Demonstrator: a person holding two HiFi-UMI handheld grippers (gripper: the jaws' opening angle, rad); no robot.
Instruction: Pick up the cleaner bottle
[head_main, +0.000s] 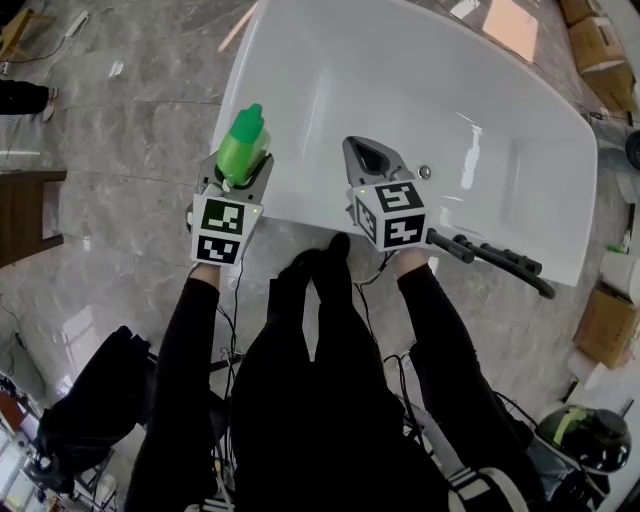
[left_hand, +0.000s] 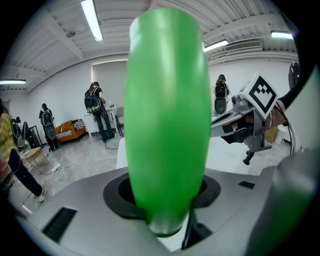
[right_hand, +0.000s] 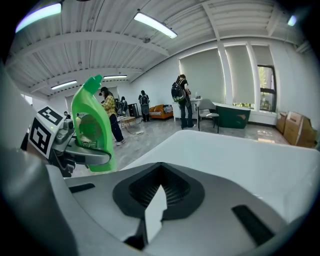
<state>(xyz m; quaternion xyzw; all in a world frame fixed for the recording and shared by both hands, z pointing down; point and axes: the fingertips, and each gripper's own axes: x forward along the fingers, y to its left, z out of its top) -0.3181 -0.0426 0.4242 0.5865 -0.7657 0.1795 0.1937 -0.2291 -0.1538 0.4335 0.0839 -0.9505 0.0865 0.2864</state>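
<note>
The cleaner bottle (head_main: 243, 143) is bright green with a green cap. It stands upright between the jaws of my left gripper (head_main: 240, 175), just off the left near corner of the white table (head_main: 450, 100). In the left gripper view the bottle (left_hand: 167, 115) fills the middle and the left gripper (left_hand: 167, 200) is shut on its lower part. My right gripper (head_main: 372, 160) is over the table's near edge, to the right of the bottle, with its jaws together and nothing between them. The right gripper view shows that gripper (right_hand: 155, 200) shut, and the bottle (right_hand: 92, 130) held at the left.
A long black handle-like object (head_main: 495, 258) sticks out to the right of my right gripper along the table's near edge. Cardboard boxes (head_main: 605, 325) stand on the floor at the right. Dark wooden furniture (head_main: 25, 210) is at the left. People (left_hand: 97, 112) stand far off.
</note>
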